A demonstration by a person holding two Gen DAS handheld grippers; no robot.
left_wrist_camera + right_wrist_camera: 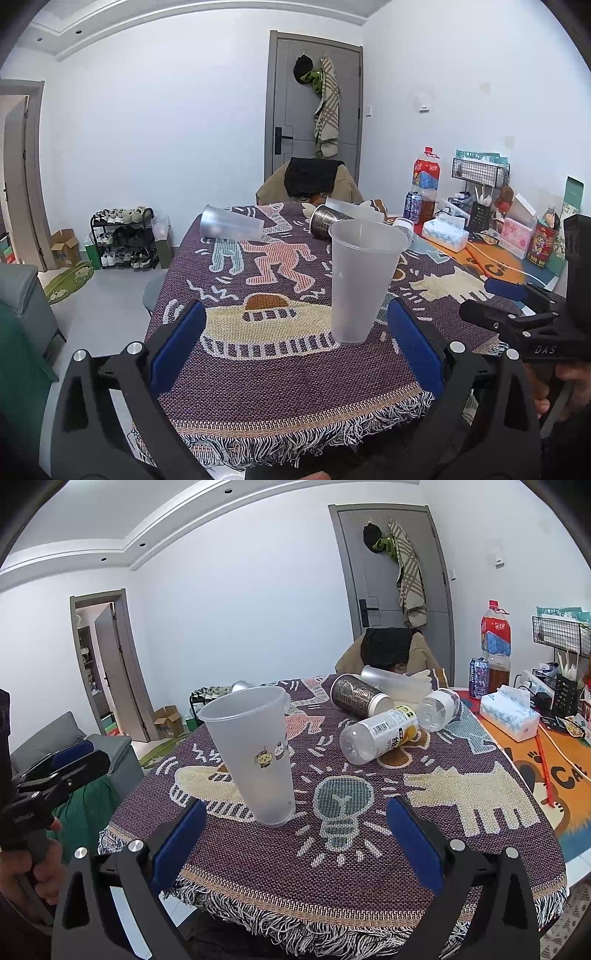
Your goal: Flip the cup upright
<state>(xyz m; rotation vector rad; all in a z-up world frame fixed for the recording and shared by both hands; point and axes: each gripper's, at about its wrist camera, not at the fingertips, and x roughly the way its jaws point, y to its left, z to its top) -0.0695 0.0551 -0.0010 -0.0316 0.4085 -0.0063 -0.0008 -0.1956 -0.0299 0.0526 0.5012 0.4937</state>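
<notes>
The frosted cup (pixel 360 280) is seen standing upright on the patterned tablecloth (pixel 280 373), at centre right of the left wrist view. The left gripper (pixel 295 347) is held wide apart, empty, as is the right gripper (pixel 295 830). Cartoon stickers (pixel 269 755) on the cup and two fallen bottles (pixel 384 734) are shown only in the right wrist view.
</notes>
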